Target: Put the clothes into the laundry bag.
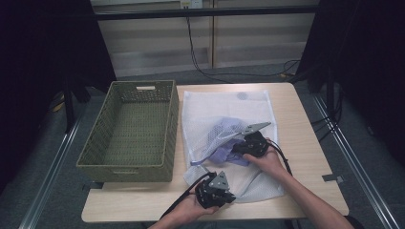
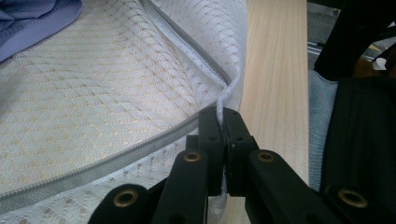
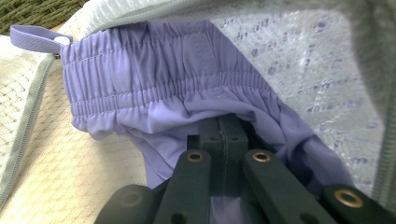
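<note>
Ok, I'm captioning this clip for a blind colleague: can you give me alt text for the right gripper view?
The right gripper, jaws shut, pinches a lilac garment with a gathered elastic waistband, partway inside a white mesh laundry bag. The bag's grey zipper runs down the left edge, and a corner of a green woven basket shows at top left.

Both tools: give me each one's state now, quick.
Left tool: closed, pinching the edge of the white mesh laundry bag.
Right tool: closed on the purple garment at the bag's opening.
</note>
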### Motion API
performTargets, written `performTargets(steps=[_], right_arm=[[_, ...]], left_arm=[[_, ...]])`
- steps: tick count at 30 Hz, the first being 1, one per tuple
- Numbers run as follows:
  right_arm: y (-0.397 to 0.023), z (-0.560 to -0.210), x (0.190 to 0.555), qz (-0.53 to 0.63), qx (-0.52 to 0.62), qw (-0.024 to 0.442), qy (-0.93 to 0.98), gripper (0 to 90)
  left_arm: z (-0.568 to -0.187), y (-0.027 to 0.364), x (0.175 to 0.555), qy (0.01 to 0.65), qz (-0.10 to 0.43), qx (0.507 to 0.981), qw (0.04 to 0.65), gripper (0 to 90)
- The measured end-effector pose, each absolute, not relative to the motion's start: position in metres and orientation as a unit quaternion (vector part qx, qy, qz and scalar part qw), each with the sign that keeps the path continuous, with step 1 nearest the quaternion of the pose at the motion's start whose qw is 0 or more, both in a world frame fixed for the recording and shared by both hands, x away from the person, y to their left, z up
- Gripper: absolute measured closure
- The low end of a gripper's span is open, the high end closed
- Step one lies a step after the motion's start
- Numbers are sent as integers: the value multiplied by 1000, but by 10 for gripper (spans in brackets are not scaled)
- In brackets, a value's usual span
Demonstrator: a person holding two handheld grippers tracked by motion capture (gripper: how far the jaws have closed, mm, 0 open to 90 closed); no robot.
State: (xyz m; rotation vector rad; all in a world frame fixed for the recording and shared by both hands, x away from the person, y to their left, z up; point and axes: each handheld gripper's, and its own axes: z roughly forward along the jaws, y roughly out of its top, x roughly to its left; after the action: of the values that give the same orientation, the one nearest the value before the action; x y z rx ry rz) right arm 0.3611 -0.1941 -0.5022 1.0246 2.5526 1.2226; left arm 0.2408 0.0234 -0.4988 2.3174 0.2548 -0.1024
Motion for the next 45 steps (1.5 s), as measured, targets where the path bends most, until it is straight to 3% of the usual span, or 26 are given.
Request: performTargets(steps=[30, 45], right_arm=[[-197, -504, 402, 405, 407, 84, 814, 900], [-199, -505, 418, 405, 438, 116, 794, 900]], left_arm=[[-499, 23, 242, 96, -42, 913, 393, 884], [-497, 24, 243, 92, -42, 919, 381, 885]])
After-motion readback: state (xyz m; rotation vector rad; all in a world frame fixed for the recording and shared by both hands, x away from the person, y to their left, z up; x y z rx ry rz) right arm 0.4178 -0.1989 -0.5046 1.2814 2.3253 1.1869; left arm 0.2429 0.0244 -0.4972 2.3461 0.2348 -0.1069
